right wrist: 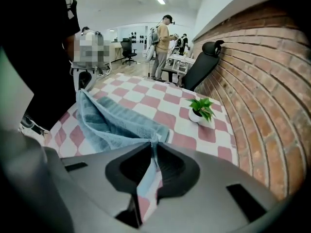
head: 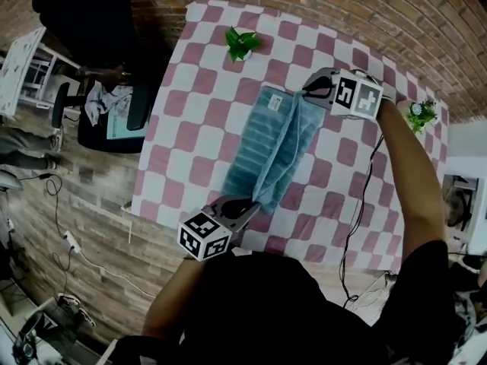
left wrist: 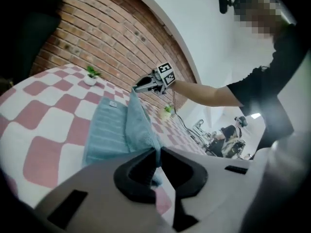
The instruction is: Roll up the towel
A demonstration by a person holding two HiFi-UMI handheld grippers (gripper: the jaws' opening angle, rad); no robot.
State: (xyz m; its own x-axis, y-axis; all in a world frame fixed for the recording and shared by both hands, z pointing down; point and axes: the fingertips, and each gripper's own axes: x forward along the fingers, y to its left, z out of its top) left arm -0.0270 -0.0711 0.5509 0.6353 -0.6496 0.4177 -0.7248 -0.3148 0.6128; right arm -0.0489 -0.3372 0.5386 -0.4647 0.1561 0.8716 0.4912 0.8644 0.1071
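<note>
The towel (head: 259, 131) lies on the checked worktop (head: 196, 105), its right edge held up by the left gripper (head: 255, 204), fingers closed on the near corner, and the right gripper (head: 306, 93), fingers closed on the far corner.

My towel (head: 262, 139) is pale blue with fine ribbed stripes; the tablecloth (head: 205, 90) is pink-and-white checked; the plant (head: 241, 44) is green, the brick wall (head: 426, 21) reddish-brown.

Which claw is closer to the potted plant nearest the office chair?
Right. The right claw grips the far end of the towel, not far from the plant; the left claw grips its near end at the opposite edge of the table.
</note>
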